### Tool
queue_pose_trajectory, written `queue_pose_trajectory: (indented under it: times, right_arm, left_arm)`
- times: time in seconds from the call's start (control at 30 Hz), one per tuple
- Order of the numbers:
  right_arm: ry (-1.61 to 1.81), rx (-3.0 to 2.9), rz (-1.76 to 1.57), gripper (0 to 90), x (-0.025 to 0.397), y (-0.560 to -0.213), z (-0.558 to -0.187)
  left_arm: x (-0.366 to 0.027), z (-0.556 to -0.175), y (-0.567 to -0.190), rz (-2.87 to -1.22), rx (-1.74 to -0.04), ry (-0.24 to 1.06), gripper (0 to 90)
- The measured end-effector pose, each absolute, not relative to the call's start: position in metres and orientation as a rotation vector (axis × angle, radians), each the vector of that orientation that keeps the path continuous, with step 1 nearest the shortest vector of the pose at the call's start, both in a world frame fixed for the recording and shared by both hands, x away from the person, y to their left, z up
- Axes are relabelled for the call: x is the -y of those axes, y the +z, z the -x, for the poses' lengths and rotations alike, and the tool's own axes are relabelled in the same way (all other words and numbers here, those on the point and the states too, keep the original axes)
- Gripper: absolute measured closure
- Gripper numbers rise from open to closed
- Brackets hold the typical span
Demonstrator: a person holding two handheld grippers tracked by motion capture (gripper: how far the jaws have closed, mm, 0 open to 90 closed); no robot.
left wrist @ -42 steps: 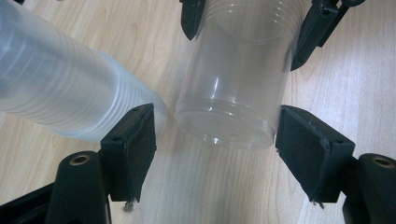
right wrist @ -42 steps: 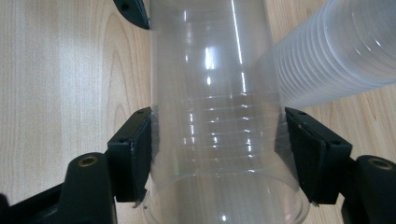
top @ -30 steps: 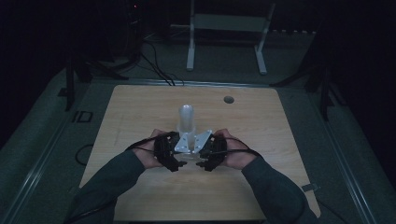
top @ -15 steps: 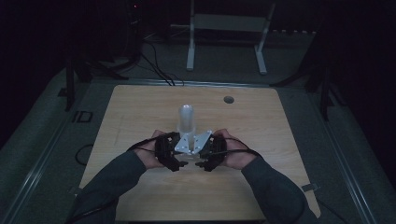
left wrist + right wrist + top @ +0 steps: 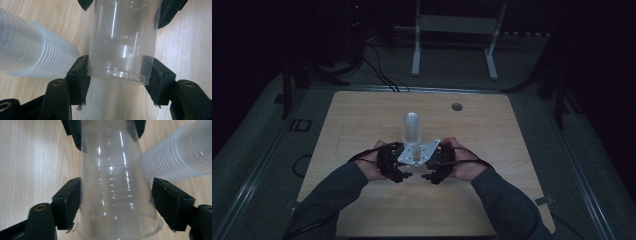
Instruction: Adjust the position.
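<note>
The clear plastic cup (image 5: 122, 45) is being held between the two grippers, low over the near middle of the tabletop (image 5: 362, 120), and it is lying on its side in the air, not standing. In the left gripper view the left gripper (image 5: 117, 75) is clenching the cup at its closed bottom end, one jaw pressing on each side. In the right gripper view the right gripper (image 5: 116, 195) is sitting around the wider part near the open rim; its left jaw is touching the wall, while the right jaw seems to be just beside it, so I am judging this as a grasp, but a light one.

The cup is looking empty; I am seeing only reflections and the wood grain through it.

Just beside it the stack of cups (image 5: 411, 127) is standing on the tabletop behind the grippers, many cups nested one in another, and nothing is visible inside the top one.

As a judgement, one cup is already separated from the stack and is being handled by both grippers. What is remaining is probably to put it down alone on the tabletop, and the many cups in the stack are not yet taken
</note>
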State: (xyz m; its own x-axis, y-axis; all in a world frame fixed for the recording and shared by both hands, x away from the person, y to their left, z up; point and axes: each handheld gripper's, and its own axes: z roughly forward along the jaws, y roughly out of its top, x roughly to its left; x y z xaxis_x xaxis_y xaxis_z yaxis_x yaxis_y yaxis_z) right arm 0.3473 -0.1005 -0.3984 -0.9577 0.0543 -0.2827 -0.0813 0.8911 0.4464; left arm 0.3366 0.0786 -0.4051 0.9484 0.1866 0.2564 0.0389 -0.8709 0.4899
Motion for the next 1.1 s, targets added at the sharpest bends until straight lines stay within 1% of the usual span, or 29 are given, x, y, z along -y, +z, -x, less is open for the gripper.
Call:
queue_pose_trajectory:
  times: [0.2,0.37,0.67,1.1]
  right_arm:
    - [0.721,-2.746,0.016,21.1,0.104,-0.393,-0.346]
    - [0.753,-2.728,0.01,20.2,0.108,-0.388,-0.346]
    - [0.808,-2.703,-0.007,20.3,0.111,-0.381,-0.345]
    - [0.903,-2.67,-0.079,20.6,0.122,-0.369,-0.348]
  left_arm:
    - [-0.082,-0.339,-0.407,-2.599,-0.183,0.408,41.8]
    - [-0.085,-0.34,-0.41,-2.592,-0.196,0.4,41.8]
    - [-0.089,-0.342,-0.413,-2.571,-0.227,0.389,41.8]
    - [-0.096,-0.344,-0.418,-2.49,-0.282,0.376,41.8]
